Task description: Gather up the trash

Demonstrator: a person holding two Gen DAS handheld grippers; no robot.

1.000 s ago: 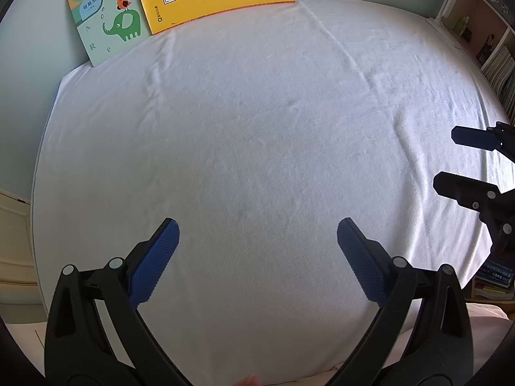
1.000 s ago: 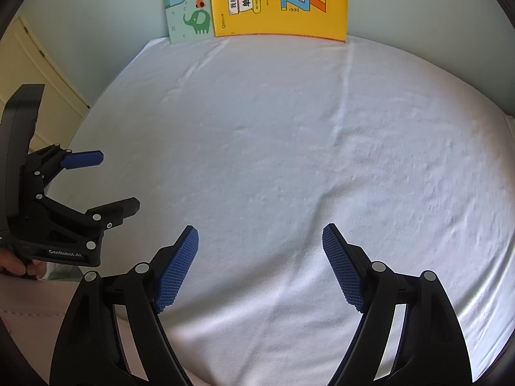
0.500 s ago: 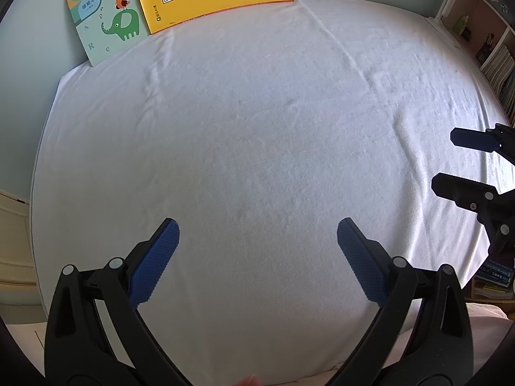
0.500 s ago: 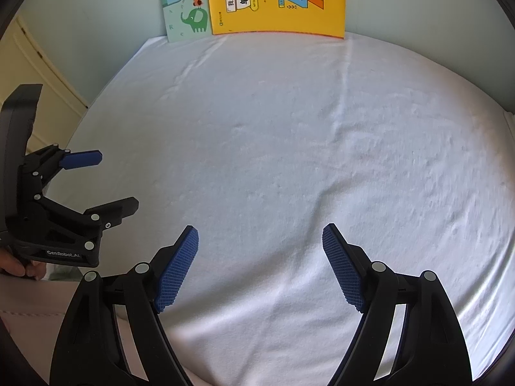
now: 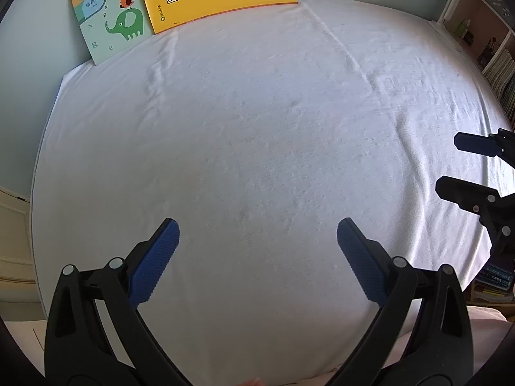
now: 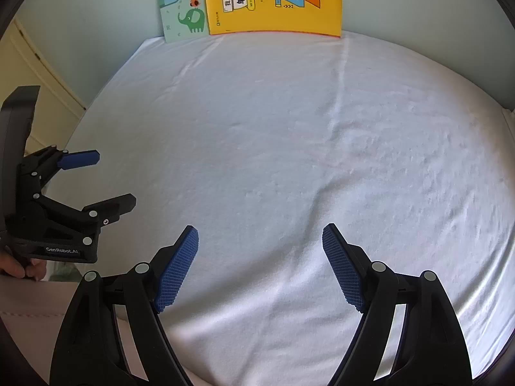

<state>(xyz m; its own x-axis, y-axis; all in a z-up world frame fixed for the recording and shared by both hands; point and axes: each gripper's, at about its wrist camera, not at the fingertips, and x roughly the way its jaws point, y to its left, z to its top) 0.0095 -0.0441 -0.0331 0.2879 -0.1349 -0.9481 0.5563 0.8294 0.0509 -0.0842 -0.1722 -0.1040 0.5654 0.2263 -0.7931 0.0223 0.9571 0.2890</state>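
No trash shows in either view. My left gripper hangs open over the near part of a table covered in white cloth, nothing between its blue pads. In the right wrist view the left gripper appears at the left edge, also open. My right gripper is open too, empty, above the cloth's near side. From the left wrist view the right gripper pokes in at the right edge, its fingers apart.
A yellow book and a green elephant booklet lean on the pale wall at the back. A bookshelf stands at the right, a cream cabinet at the left. A hand holds the left gripper's handle.
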